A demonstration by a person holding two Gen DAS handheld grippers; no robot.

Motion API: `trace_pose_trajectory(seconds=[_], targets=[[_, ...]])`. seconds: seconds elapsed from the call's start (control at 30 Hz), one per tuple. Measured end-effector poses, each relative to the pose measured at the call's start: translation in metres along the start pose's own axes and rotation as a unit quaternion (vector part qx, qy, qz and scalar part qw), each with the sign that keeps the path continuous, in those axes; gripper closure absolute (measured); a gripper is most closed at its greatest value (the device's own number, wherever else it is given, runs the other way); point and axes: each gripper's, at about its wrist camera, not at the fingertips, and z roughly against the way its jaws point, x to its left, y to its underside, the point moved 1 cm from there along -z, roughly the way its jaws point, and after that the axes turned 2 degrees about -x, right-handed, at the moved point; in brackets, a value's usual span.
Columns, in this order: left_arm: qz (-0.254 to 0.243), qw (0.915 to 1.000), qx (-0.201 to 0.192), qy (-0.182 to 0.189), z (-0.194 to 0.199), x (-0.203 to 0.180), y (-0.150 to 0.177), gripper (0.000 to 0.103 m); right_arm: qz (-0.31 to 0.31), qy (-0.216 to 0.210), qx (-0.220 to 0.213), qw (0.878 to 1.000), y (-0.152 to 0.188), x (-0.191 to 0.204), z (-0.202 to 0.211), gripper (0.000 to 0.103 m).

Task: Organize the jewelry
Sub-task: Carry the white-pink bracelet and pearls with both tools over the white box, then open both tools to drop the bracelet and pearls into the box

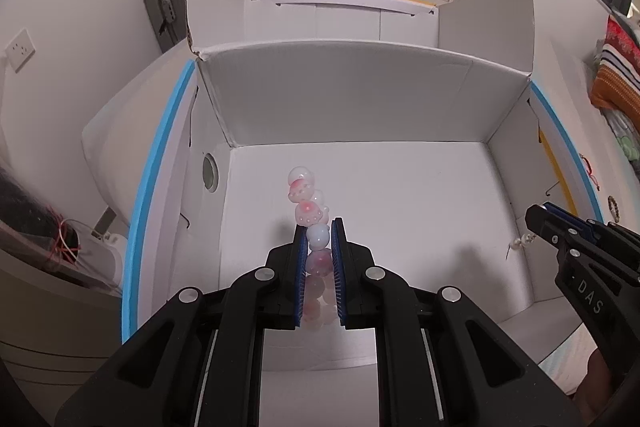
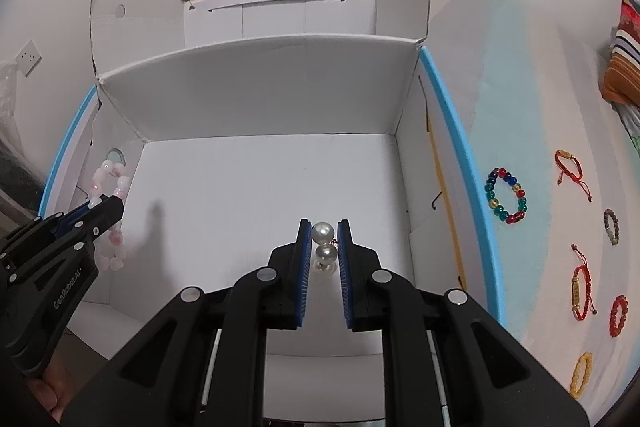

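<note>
**Inspector A:** The left gripper (image 1: 319, 227) is clamping the pink bead bracelet (image 1: 307, 205) over the box (image 1: 360, 95) floor, left of centre; the loop's long axis is running near to far, past the fingertips.

**Inspector B:** The right gripper (image 2: 324, 227) is pinching the pearl piece (image 2: 323, 231) right of centre. Both are hanging above the floor, well apart; I judge release straight down suffices.

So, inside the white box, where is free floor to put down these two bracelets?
The box floor is bare between its back wall and both grippers. The left gripper holds the pink bracelet, the right gripper the pearl bracelet. Crowded: table right of the box, around the multicolored bracelet.
</note>
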Motion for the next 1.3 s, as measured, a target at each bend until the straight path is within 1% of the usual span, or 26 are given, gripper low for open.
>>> trace_pose_trajectory(seconds=[0.1,0.17,0.2,0.23,0.27,0.3,0.33,0.37,0.4,0.43,0.47,0.5,0.57,0.63,0.7,0.77,0.9,1.07,1.17,1.2,1.3], targets=[[-0.005,0.9999,-0.005,-0.015,0.001,-0.002,0.0,0.09,0.01,0.012,-0.006,1.0,0.002,0.005,0.002,0.088],[-0.001,0.9998,-0.009,-0.016,0.003,-0.001,-0.001,0.088,0.013,0.012,-0.015,1.0,0.003,0.008,0.007,0.074],[-0.002,0.9998,-0.01,-0.017,0.005,-0.002,-0.001,0.086,0.013,0.01,-0.021,1.0,0.003,0.008,0.011,0.071],[-0.002,0.9998,-0.015,-0.016,0.007,-0.002,-0.002,0.079,0.011,0.009,-0.026,1.0,0.003,0.008,0.014,0.066],[-0.001,0.9997,-0.018,-0.016,0.009,-0.001,-0.002,0.067,0.01,0.008,-0.034,0.999,0.003,0.007,0.02,0.058],[-0.001,0.9995,-0.026,-0.019,0.014,-0.002,-0.002,0.054,0.008,0.005,-0.044,0.999,0.003,0.006,0.026,0.053],[-0.002,0.9991,-0.034,-0.023,0.018,-0.003,-0.002,0.05,0.007,0.001,-0.051,0.999,0.003,0.005,0.031,0.044],[-0.005,0.9986,-0.045,-0.029,0.024,-0.005,-0.002,0.041,0.004,-0.003,-0.066,0.998,0.004,0.002,0.041,0.033],[-0.006,0.9981,-0.052,-0.031,0.028,-0.006,-0.003,0.032,0.002,-0.004,-0.081,0.997,0.004,0.0,0.049,0.029],[-0.007,0.9975,-0.062,-0.033,0.032,-0.007,-0.003,0.028,0.0,-0.002,-0.093,0.996,0.005,-0.002,0.055,0.023],[-0.009,0.9965,-0.075,-0.036,0.038,-0.011,-0.003,0.018,-0.003,0.003,-0.107,0.994,0.006,-0.005,0.064,0.019],[-0.011,0.9959,-0.082,-0.037,0.042,-0.013,-0.003,0.011,-0.007,0.003,-0.116,0.993,0.007,-0.008,0.071,0.017],[-0.015,0.9948,-0.094,-0.036,0.048,-0.019,-0.002,0.009,-0.014,0.002,-0.127,0.992,0.006,-0.015,0.08,0.013],[-0.018,0.9944,-0.101,-0.027,0.053,-0.028,-0.002,0.006,-0.019,0.01,-0.137,0.99,0.008,-0.024,0.089,0.012],[-0.021,0.9941,-0.105,-0.02,0.059,-0.039,0.0,0.006,-0.029,0.018,-0.146,0.989,0.01,-0.035,0.098,0.012],[-0.029,0.9936,-0.108,-0.014,0.064,-0.052,0.001,0.006,-0.043,0.025,-0.153,0.987,0.013,-0.051,0.105,0.009],[-0.042,0.9921,-0.118,0.005,0.074,-0.079,0.003,0.006,-0.062,0.046,-0.161,0.984,0.023,-0.087,0.121,0.009],[-0.068,0.9899,-0.121,0.032,0.08,-0.124,0.006,0.006,-0.082,0.073,-0.162,0.981,0.038,-0.132,0.134,0.008],[-0.087,0.9877,-0.116,0.058,0.081,-0.155,0.009,0.006,-0.1,0.095,-0.165,0.977,0.048,-0.165,0.142,0.008],[-0.096,0.9866,-0.114,0.067,0.081,-0.169,0.01,0.006,-0.109,0.105,-0.169,0.974,0.053,-0.18,0.147,0.008],[-0.114,0.9828,-0.117,0.086,0.084,-0.201,0.016,0.006,-0.125,0.119,-0.166,0.971,0.064,-0.213,0.154,0.008]])
